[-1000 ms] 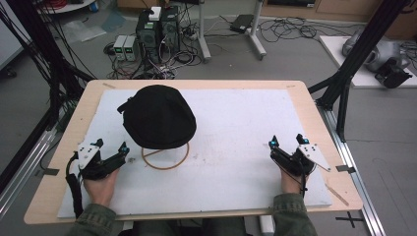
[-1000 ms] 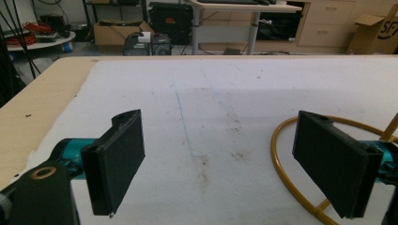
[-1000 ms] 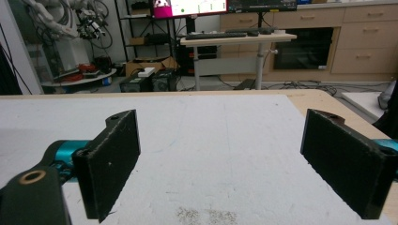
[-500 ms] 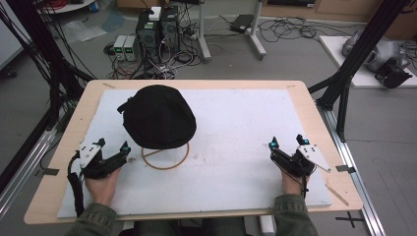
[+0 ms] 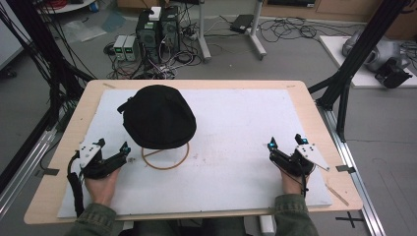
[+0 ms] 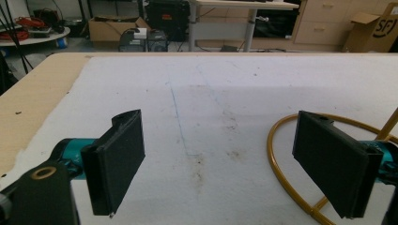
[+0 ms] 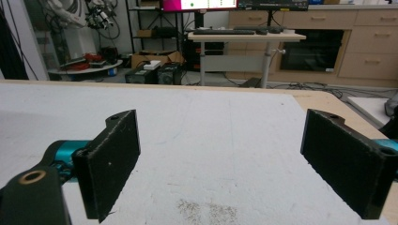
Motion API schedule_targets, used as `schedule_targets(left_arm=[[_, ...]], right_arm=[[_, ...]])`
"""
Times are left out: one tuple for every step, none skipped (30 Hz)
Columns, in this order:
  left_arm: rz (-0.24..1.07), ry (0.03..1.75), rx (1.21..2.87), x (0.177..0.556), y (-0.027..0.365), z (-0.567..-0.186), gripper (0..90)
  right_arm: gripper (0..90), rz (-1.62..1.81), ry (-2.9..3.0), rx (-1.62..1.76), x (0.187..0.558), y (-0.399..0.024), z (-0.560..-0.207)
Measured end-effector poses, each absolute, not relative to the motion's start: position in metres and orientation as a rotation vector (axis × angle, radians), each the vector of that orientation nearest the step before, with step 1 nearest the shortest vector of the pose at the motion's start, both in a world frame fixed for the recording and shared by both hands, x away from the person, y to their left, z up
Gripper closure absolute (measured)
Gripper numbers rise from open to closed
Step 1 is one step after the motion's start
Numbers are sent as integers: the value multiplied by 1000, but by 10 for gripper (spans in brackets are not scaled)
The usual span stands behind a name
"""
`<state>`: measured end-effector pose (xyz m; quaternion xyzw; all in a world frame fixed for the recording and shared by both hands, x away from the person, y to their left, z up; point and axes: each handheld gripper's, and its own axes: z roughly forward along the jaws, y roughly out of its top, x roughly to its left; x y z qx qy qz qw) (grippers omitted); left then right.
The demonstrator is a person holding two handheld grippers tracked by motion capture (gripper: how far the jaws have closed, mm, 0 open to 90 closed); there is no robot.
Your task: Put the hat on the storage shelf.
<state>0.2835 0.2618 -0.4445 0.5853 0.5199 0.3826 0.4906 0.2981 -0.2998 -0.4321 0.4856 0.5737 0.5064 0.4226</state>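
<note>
High view: left gripper (image 5: pixel 114 156) w/ jaws wide apart, nothing held; black cap (image 5: pixel 157 117) on gold wire stand (image 5: pixel 165 156) just right & ahead. Right gripper (image 5: pixel 285 153) also gaping, empty. Cap prob soft, light; pinch the brim.

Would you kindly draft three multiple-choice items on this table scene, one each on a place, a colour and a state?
1. Where does the black fabric cap sit?
A. on the floor
B. on top of a stand with a ring base
C. between the right jaws

2. What colour is the thin wire ring stand base?
A. gold
B. blue
C. white

3. How do the jaws of the left hand-held gripper stand?
A. shut on the cap
B. shut on nothing
C. open

Answers: 1 B, the cap rests above the ring on the white foam mat. 2 A, the ring shows golden in the left gripper view. 3 C, both pads stand wide apart there.
</note>
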Motion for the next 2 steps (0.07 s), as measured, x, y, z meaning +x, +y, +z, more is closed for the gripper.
schedule_targets(left_arm=[[929,1262,1421,284,262,-445,173],[923,1261,1423,284,262,-445,173]], right_arm=[[113,1274,1445,1221,298,-299,-432],[113,1274,1445,1221,298,-299,-432]])
